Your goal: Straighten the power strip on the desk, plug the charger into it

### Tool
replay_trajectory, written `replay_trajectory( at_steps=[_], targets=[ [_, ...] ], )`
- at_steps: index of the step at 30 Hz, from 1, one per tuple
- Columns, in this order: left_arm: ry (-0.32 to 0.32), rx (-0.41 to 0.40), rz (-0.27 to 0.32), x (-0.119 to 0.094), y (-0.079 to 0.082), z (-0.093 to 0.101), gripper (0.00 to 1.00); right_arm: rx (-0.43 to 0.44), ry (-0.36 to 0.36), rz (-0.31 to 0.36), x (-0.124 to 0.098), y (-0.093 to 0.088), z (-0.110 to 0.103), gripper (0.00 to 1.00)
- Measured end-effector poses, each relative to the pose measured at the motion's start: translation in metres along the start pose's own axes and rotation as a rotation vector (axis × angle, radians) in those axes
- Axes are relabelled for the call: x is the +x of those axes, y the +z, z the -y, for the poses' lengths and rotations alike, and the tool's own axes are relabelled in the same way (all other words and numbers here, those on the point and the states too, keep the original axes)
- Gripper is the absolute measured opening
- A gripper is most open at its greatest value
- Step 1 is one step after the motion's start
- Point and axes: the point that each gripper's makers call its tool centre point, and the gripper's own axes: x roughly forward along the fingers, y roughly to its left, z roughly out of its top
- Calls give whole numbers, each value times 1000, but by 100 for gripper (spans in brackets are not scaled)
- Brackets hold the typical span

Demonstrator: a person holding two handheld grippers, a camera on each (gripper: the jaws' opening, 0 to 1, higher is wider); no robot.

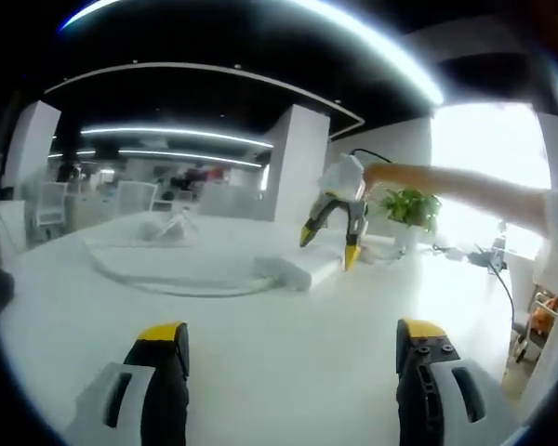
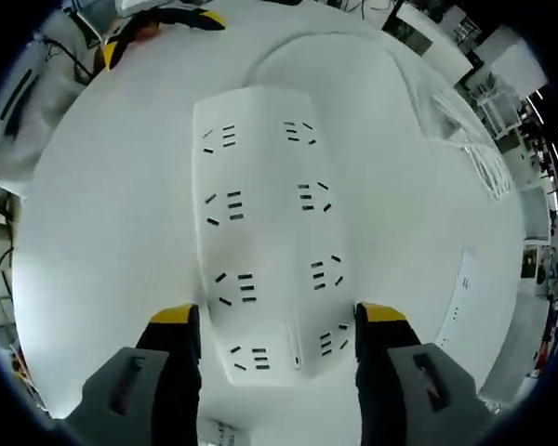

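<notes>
The power strip (image 2: 265, 237) is a wide, flat, white block lying on the white desk (image 2: 112, 242). In the right gripper view it is seen from above, running away from the camera, its near end between the two yellow-tipped jaws. Its top face carries 2 columns of 4 socket groups, 8 in all, each a cluster of short dark slots. All visible sockets are empty. A white cable (image 2: 288, 51) curves away from its far end. In the left gripper view the power strip (image 1: 298, 269) appears as a low white slab resting flat, well apart from the camera.
</notes>
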Motion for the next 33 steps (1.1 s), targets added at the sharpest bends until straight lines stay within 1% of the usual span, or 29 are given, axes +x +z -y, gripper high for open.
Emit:
replay_trajectory(
  at_steps=[3, 9, 15, 17, 20, 25, 26, 28, 29, 33],
  targets=[
    [-2, -4, 5, 0, 1, 0, 95, -15, 8, -17, 1, 3, -8, 64],
    [-7, -13, 11, 0, 3, -1, 95, -50, 10, -49, 1, 3, -10, 61],
    [-10, -11, 9, 0, 3, -1, 95, -46, 6, -67, 0, 1, -9, 60],
    [-10, -11, 7, 0, 3, -1, 95, -38, 5, -75, -1, -1, -4, 60],
    [-9, -9, 8, 0, 3, -1, 95, 1, 2, -86, -1, -3, -6, 60],
    [-8, -11, 9, 0, 3, -1, 95, 111, -17, -88, -2, -6, -11, 60],
    [-6, -10, 9, 0, 3, -1, 95, 146, -18, -88, -2, -8, -11, 60],
    [-6, -8, 8, 0, 3, 0, 95, 178, -22, -85, -2, -11, -5, 60],
    [-5, -8, 7, 0, 3, -1, 95, 180, -23, -82, -3, -13, -1, 60],
    [-4, -6, 7, 0, 2, -1, 95, 216, -33, -75, -3, -13, -2, 59]
  ],
)
